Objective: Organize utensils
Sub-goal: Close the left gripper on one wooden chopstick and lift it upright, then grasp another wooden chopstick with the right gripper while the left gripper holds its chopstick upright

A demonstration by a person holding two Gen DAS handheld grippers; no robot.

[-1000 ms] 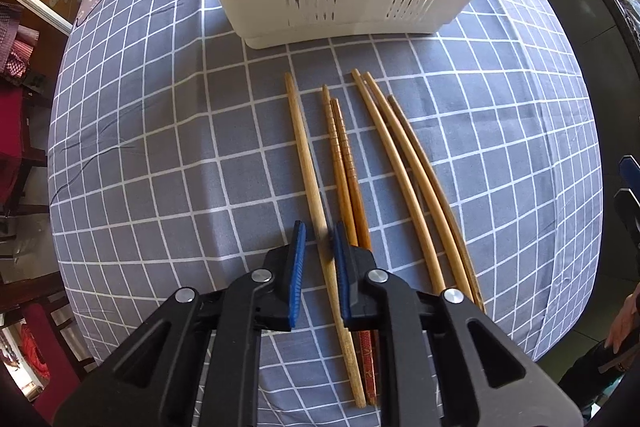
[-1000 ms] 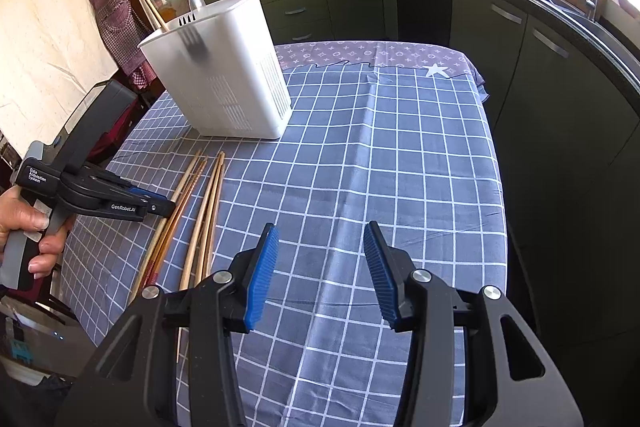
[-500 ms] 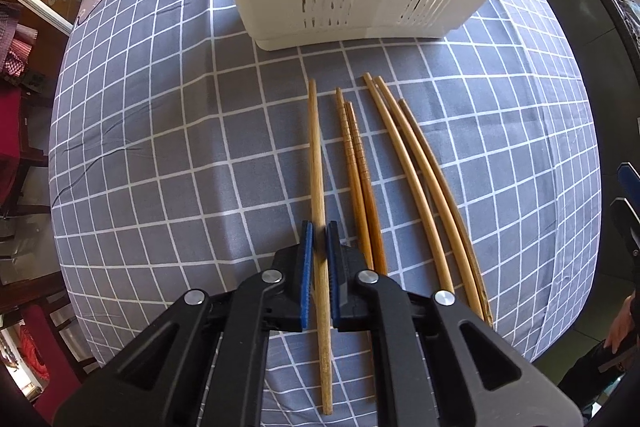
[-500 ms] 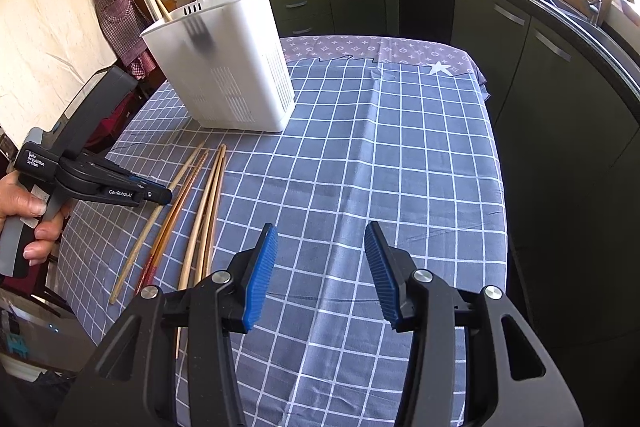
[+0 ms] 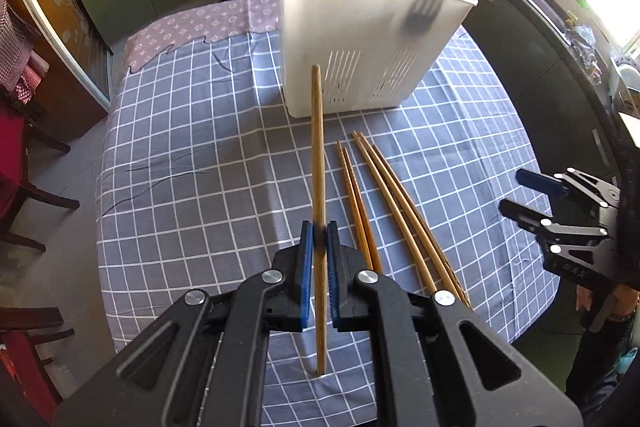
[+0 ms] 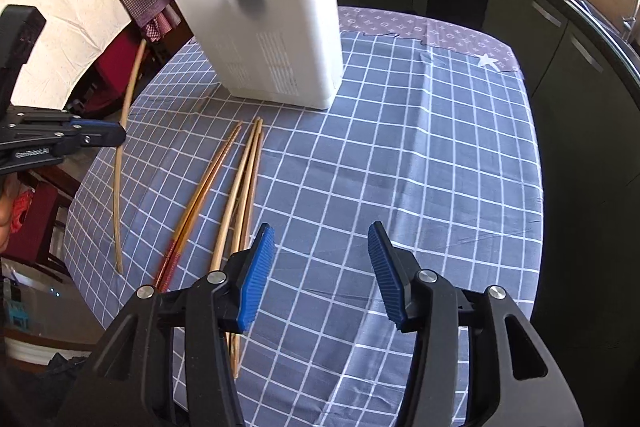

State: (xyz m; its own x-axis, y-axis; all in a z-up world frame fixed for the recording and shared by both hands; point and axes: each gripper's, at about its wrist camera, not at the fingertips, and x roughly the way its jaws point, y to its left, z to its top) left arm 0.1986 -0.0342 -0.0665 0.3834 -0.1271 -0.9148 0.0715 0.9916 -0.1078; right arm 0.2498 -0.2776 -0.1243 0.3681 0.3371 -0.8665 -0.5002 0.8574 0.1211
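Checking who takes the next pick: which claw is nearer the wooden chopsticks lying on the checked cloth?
Right. The right claw hangs open just beside the wooden chopsticks at their near ends; the left claw is raised clear of them, shut on one pale chopstick.

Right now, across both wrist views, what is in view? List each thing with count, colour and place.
Plastic slotted utensil caddy: one, white, far part of the table; holds wooden sticks, a spoon and a dark fork.
Checked tablecloth: one, grey-blue with white lines, covers the table.
Held bamboo chopstick: one, pale tan, clamped in the left gripper, lifted off the cloth.
Loose chopsticks: five as far as I can count, tan, two with red ends, lying side by side on the cloth before the caddy.
Kitchen cabinets: dark green, behind the table.
Left gripper: black with blue pads, shut on the chopstick.
Right gripper: black with blue pads, jaws opening, nothing between them.
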